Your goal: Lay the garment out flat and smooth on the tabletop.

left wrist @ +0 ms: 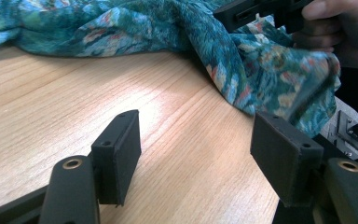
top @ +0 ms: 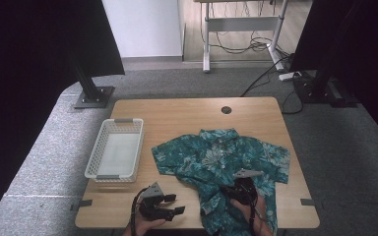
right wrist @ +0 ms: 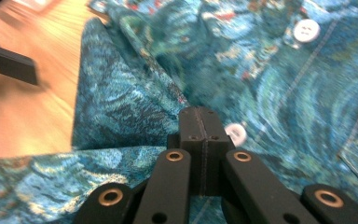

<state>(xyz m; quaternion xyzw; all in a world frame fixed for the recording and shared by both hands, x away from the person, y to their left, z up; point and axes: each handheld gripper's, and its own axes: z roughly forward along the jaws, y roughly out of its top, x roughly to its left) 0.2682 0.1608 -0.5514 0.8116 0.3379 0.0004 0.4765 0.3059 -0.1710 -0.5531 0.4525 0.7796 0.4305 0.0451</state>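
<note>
A teal floral short-sleeved shirt (top: 221, 155) lies rumpled on the wooden table (top: 177, 118), its lower part bunched at the front edge. My right gripper (top: 236, 189) sits on that bunched part. In the right gripper view its jaws (right wrist: 199, 114) are pressed together with shirt cloth (right wrist: 284, 84) gathered around them, near a white button (right wrist: 235, 134). My left gripper (top: 176, 204) hovers open over bare wood left of the shirt. In the left gripper view its jaws (left wrist: 196, 154) stand wide apart with nothing between them, and the shirt (left wrist: 121, 23) rises toward the right gripper (left wrist: 256, 11).
A white perforated basket (top: 91, 157) with nothing in it stands at the table's left side. A round cable hole (top: 226, 109) is near the far edge. Bare wood (left wrist: 74, 93) stretches between the basket and the shirt. Stand bases and cables lie on the floor beyond.
</note>
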